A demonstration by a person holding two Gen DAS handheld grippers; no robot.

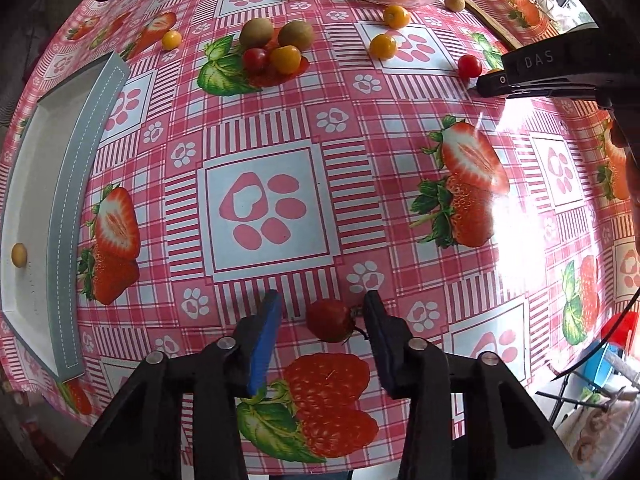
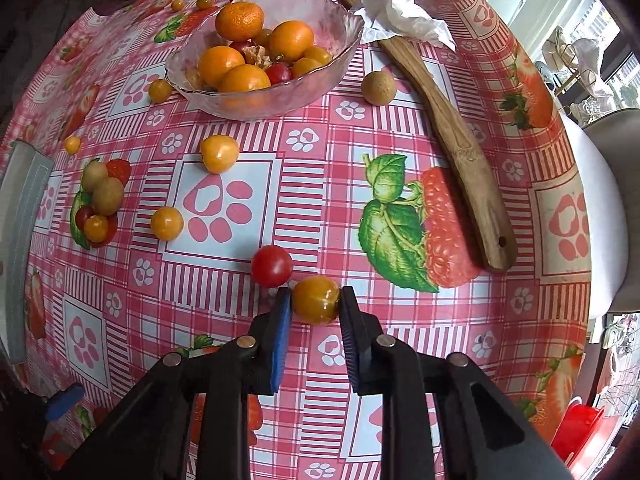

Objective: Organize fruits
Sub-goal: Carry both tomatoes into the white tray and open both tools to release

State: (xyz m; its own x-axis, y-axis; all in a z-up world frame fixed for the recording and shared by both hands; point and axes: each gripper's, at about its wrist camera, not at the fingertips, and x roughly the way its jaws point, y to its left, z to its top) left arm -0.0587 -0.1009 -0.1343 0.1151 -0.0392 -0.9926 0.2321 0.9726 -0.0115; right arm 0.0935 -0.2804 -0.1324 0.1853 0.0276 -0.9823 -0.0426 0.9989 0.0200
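Note:
My left gripper (image 1: 322,308) is open around a red strawberry (image 1: 331,320) that lies on the tablecloth, nearer the right finger. My right gripper (image 2: 315,300) is shut on a yellow cherry tomato (image 2: 316,300); a red cherry tomato (image 2: 272,266) sits just ahead of its left finger. A glass bowl (image 2: 336,64) with tangerines and small tomatoes stands at the back. A white tray with a grey rim (image 1: 80,200) lies at the left and holds one small yellow fruit (image 1: 19,255). The right gripper's body shows in the left wrist view (image 1: 532,76).
Loose yellow and red cherry tomatoes and brown longans (image 1: 276,46) are scattered across the pink tablecloth. A wooden spatula (image 2: 452,136) and a crumpled tissue (image 2: 404,16) lie at the right. A lone longan (image 2: 379,87) sits near the bowl.

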